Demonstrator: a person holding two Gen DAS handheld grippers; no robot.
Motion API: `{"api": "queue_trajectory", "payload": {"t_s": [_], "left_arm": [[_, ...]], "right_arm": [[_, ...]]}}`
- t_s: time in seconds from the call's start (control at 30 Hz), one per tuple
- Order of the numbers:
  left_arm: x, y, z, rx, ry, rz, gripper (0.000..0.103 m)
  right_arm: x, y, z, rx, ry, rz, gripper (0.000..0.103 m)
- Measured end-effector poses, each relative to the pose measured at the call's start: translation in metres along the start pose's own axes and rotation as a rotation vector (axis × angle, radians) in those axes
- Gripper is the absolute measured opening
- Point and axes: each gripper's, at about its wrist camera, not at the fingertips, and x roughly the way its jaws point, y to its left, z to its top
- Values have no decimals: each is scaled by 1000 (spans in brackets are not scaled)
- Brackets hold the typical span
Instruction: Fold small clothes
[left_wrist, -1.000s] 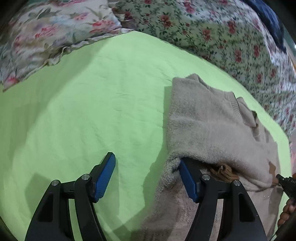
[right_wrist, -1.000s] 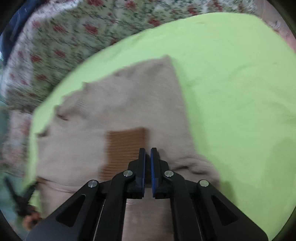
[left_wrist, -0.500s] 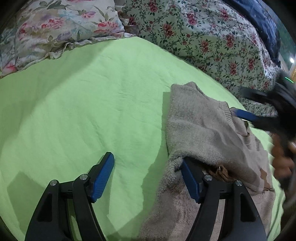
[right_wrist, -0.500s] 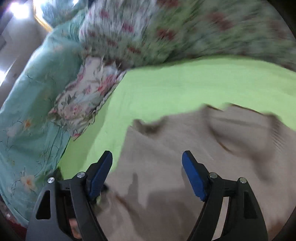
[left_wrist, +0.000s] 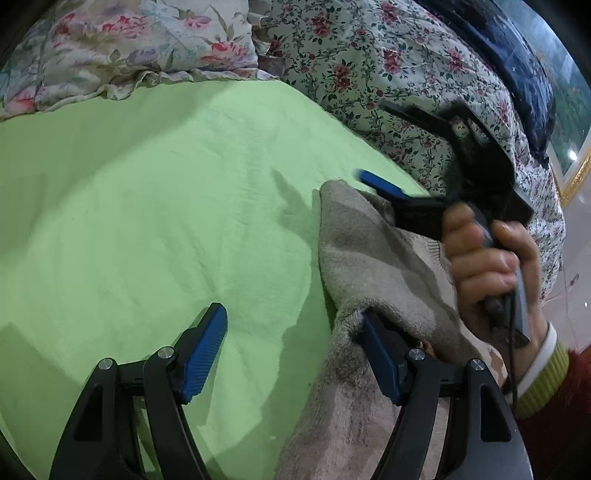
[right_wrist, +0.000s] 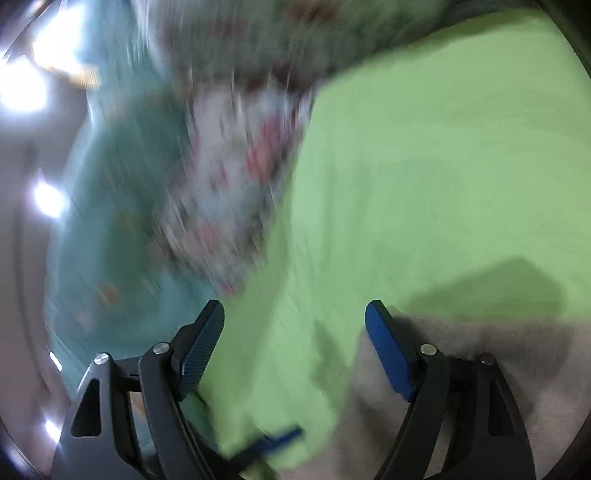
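Beige sweater (left_wrist: 373, 266) laid folded on green sheet (left_wrist: 155, 221), at 4 o'clock in left wrist view. Left gripper (left_wrist: 295, 350) spread, one finger tucked under fold. Right gripper (right_wrist: 295, 350) spread, nothing pinched, view blurred. Floral pillow (left_wrist: 122, 48) seen at 11 o'clock.

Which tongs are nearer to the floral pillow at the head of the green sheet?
Right. The right tongs open toward the floral pillow; the left tongs sit across the green sheet from it.
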Motion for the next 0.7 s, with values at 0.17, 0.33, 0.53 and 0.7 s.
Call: {"api": "queue_trajectory", "payload": {"t_s": [0.17, 0.33, 0.53, 0.7], "left_arm": [[-11, 4, 2, -8, 10, 23, 75], [-9, -25, 8, 96, 100, 11, 76], [-21, -67, -2, 258, 67, 61, 81], [4, -54, 5, 219, 91, 163, 81]], "right_arm": [[-97, 17, -49, -136, -147, -250, 80], [-202, 1, -124, -82, -297, -351, 80], [-304, -29, -215, 34, -575, -846, 80], [-293, -55, -215, 43, -427, -950, 77]]}}
